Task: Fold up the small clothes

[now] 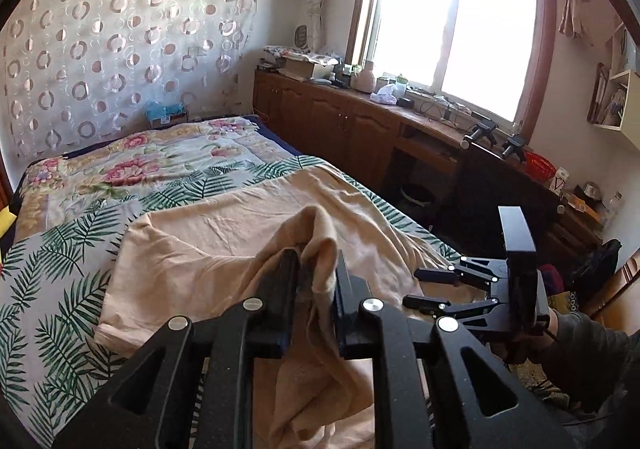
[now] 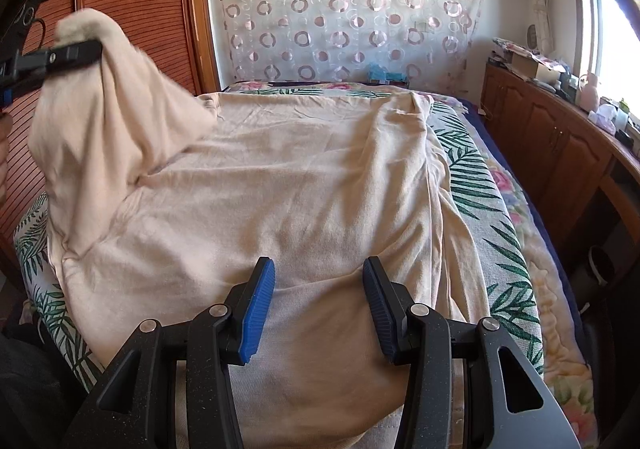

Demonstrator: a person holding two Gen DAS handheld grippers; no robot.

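Pinching the beige garment [image 1: 224, 245] aloft, left gripper [image 1: 316, 269]; right gripper [image 2: 319, 289] jaws agape, empty.

A fold of the beige garment [image 1: 224, 249] is pinched in the left gripper [image 1: 316, 269] and lifted off the leaf-print bed [image 1: 52, 269]; the right gripper [image 1: 424, 289] is seen open, just beside.

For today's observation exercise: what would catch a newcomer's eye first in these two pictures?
A big cream cotton garment spread over the leaf-and-flower patterned bedspread. At its left corner, the left claw pinches a bunch of it and lifts it into a peak, while the right claw hangs open above the near hem. A bright window glares beyond.
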